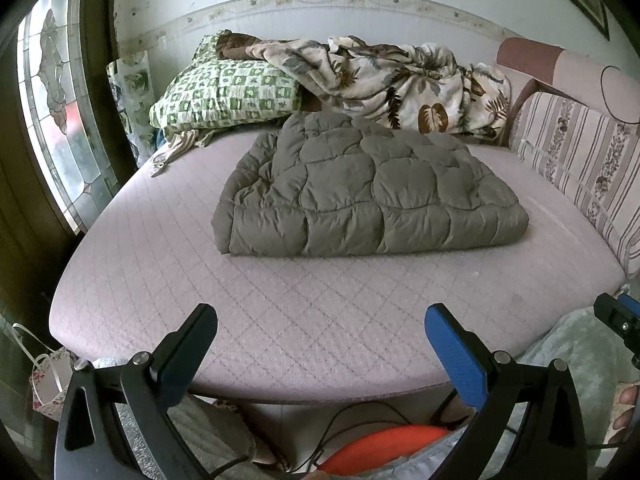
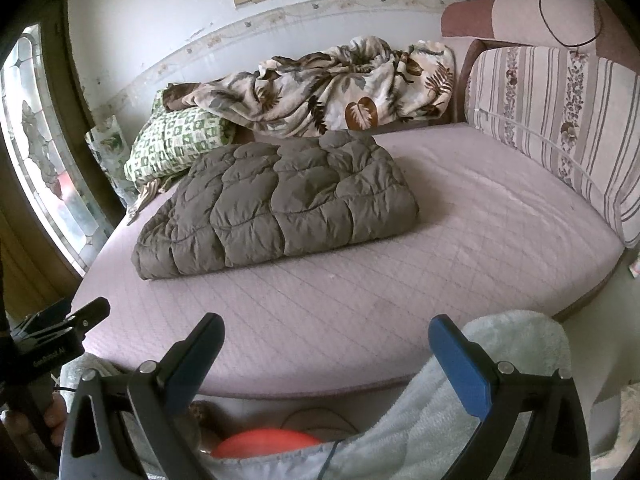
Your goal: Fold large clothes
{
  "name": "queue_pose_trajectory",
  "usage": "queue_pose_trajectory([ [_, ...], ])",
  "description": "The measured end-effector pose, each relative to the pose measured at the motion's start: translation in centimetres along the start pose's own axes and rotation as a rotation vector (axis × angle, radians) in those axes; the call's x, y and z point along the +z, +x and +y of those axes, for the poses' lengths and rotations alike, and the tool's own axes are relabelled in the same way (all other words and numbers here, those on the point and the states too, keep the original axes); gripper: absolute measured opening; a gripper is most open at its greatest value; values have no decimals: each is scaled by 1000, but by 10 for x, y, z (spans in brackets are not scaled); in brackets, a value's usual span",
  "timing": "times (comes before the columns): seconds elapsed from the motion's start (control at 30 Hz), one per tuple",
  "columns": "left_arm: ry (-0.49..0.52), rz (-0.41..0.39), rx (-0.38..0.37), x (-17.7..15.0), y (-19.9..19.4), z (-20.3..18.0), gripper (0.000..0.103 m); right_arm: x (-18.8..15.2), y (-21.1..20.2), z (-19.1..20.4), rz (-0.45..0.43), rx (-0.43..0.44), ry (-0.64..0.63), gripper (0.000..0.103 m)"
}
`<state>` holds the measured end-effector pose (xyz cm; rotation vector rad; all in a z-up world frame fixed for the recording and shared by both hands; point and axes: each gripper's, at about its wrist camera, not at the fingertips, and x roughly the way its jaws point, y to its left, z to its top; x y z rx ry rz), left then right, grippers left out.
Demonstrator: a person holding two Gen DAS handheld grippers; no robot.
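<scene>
A grey-brown quilted puffer coat (image 1: 368, 192) lies folded into a thick rectangle on the pink quilted mattress (image 1: 280, 320); the right wrist view has the coat (image 2: 280, 200) left of centre. My left gripper (image 1: 320, 328) hangs open over the mattress's near edge, well short of the coat, with nothing between its fingers. My right gripper (image 2: 326, 338) is also open and empty at the near edge (image 2: 360, 300). Each view catches the other gripper at its side: the right one (image 1: 618, 320), the left one (image 2: 80, 320).
A green checked pillow (image 1: 224, 92) and a crumpled leaf-print blanket (image 1: 400, 80) lie along the back wall. A striped cushion (image 1: 580, 160) lines the right side. A stained-glass window (image 1: 60, 112) is at left. Pale fleece (image 2: 480, 380), an orange object (image 2: 264, 442) and cables sit below.
</scene>
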<state>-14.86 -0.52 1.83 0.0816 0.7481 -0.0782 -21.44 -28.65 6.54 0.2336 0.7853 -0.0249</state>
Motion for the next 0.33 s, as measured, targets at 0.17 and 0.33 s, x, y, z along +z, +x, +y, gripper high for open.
queue_pose_trajectory([
  [0.17,-13,5,3,1,3,3,103,1,5,1,14,1,-7,103],
  [0.33,-27,29,-6,0,11,6,103,1,12,2,36,4,-7,103],
])
